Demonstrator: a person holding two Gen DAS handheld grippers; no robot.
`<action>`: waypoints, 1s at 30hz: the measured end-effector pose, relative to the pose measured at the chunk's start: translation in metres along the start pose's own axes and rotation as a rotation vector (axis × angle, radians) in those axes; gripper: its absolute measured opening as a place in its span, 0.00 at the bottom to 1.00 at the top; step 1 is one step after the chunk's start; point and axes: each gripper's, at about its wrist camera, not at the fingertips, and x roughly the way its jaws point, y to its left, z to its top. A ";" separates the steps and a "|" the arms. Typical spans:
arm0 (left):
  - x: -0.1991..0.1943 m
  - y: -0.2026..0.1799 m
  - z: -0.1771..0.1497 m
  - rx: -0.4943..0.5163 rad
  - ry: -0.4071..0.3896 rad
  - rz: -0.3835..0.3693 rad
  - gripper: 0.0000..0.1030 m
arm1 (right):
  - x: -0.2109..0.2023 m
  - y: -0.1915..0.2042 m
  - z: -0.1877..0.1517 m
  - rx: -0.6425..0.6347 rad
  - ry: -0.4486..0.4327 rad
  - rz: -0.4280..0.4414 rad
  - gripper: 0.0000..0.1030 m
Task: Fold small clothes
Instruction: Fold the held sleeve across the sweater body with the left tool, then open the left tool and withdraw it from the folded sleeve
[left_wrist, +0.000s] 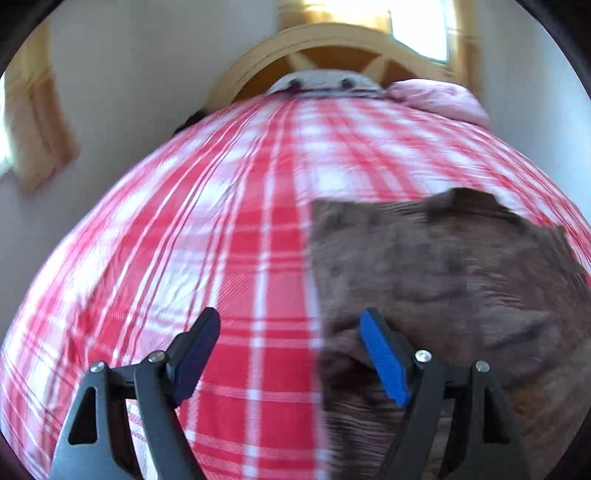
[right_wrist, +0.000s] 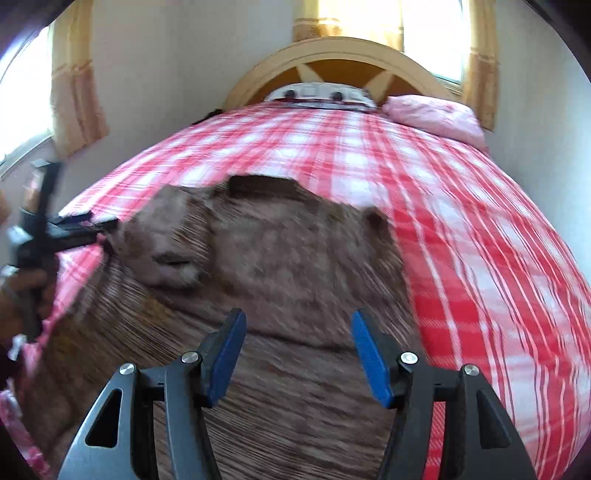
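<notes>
While both claws gape, garment (right_wrist: 288, 258) lies collar-to-headboard (right_wrist: 332, 59).

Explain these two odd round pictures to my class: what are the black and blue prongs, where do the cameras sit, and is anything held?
No robot here: a person holds a hand tool in each hand. The prongs are its fingers. Each picture comes from a camera on one tool, looking along its fingers. The left gripper and the right gripper both stand open, holding nothing. Below lies a brown garment on a red checked bedspread. A pink pillow lies by the headboard.
</notes>
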 end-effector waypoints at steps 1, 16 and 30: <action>0.006 0.004 -0.003 -0.021 0.020 -0.008 0.78 | 0.002 0.015 0.010 -0.042 0.003 0.007 0.59; 0.027 0.011 -0.016 -0.042 0.099 -0.129 0.95 | 0.117 0.130 0.049 -0.326 0.131 -0.091 0.29; 0.026 0.005 -0.019 -0.037 0.095 -0.125 0.96 | 0.080 -0.007 0.054 0.159 0.095 -0.099 0.29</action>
